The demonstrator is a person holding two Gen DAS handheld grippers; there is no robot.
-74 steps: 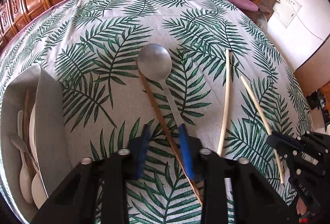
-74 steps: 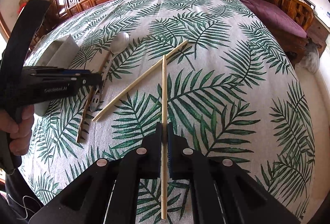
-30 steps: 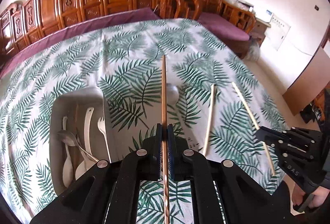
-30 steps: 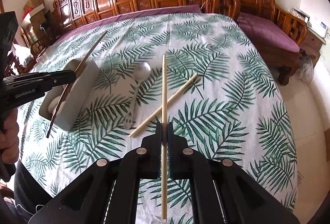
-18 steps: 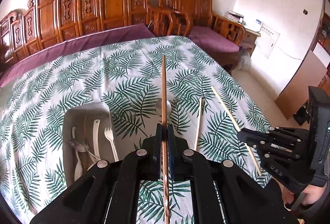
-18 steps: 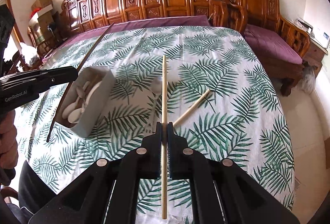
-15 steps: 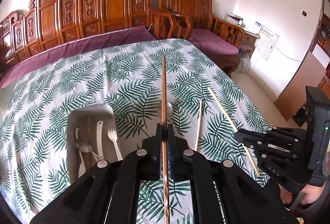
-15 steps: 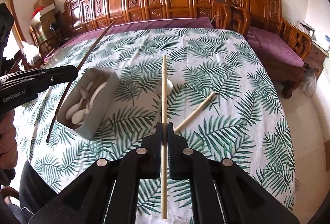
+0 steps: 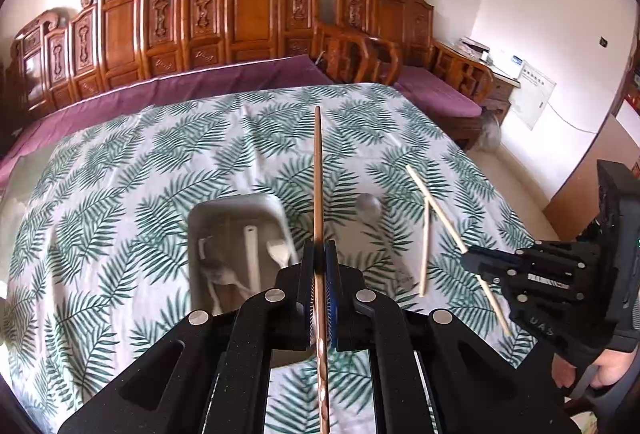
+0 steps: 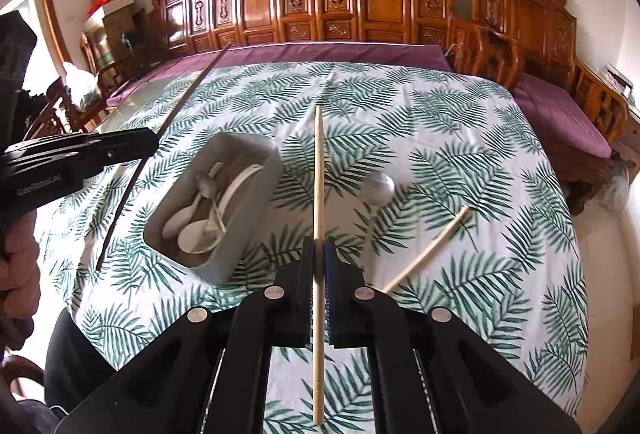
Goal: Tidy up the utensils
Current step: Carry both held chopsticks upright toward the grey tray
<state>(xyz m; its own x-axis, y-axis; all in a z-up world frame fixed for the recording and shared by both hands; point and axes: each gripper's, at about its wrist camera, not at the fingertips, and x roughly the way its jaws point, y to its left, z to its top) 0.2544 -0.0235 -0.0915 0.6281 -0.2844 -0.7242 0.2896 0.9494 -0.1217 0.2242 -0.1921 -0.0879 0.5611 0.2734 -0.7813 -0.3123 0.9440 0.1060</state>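
Note:
My left gripper [image 9: 319, 254] is shut on a dark brown chopstick [image 9: 318, 178] and holds it high above the table, over the right edge of the grey utensil box [image 9: 224, 204]. It also shows in the right wrist view [image 10: 152, 142]. My right gripper [image 10: 319, 250] is shut on a pale wooden chopstick [image 10: 319, 170], also held high; it shows in the left wrist view [image 9: 464, 254]. A second pale chopstick [image 10: 428, 250] and a metal spoon [image 10: 377, 188] lie on the leaf-print cloth. The box [image 10: 256, 202] holds several spoons and a fork.
The table wears a green leaf-print cloth [image 10: 460, 154]. A carved wooden bench with purple cushions [image 9: 240, 34] runs along the far side and right. The table's right edge drops to the floor [image 9: 520, 162].
Both grippers have risen further above the table with their chopsticks held. The left one has shifted left, so the box now sits nearer under it.

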